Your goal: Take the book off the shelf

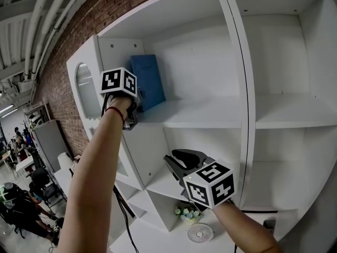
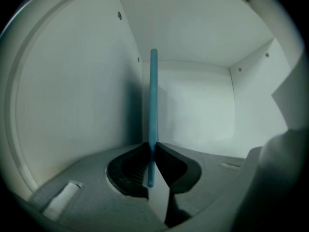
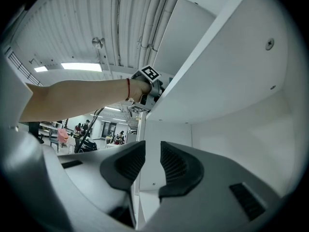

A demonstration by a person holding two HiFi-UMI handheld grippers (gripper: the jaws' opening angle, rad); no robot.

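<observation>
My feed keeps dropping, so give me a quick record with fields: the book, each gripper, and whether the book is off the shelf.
book: blue, upright in the upper left compartment of the white shelf, close to its left wall
left gripper: jaws closed on the book's near edge
right gripper: jaws apart, nothing between them, held lower down in front of a lower compartment
task state: book gripped but not yet off the shelf
</observation>
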